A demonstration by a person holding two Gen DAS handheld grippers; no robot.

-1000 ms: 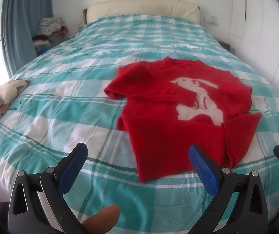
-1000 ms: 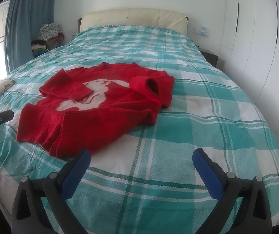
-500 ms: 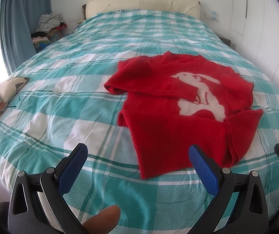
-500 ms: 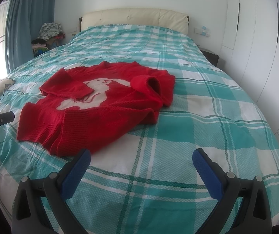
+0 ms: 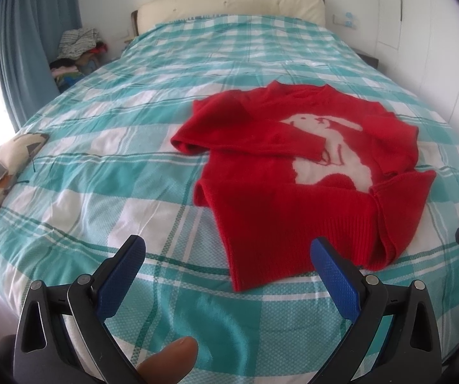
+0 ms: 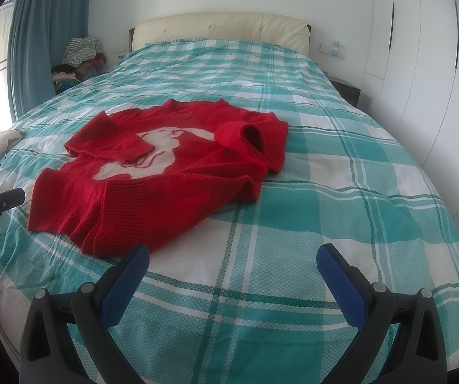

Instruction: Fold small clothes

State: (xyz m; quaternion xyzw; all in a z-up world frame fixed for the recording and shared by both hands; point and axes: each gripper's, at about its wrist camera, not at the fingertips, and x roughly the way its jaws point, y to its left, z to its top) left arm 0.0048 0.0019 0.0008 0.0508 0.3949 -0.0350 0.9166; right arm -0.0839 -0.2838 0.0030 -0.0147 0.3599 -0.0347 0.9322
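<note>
Both the left gripper (image 5: 227,257) and right gripper (image 6: 232,264) hover spread wide and empty near the red rabbit sweater (image 5: 296,172) at twelve o'clock on the checked bed (image 6: 325,198), where pinching the thick knit may snag the bedcover too.

Left two-finger gripper (image 5: 227,257) has tilted slightly downward, so the red knitted sweater with white animal motif (image 5: 296,172) appears marginally lower in its view.

Open bedspread (image 6: 293,224) around red sweater (image 5: 293,192), cushion (image 5: 8,160) at left edge, possibly overhanging
</note>
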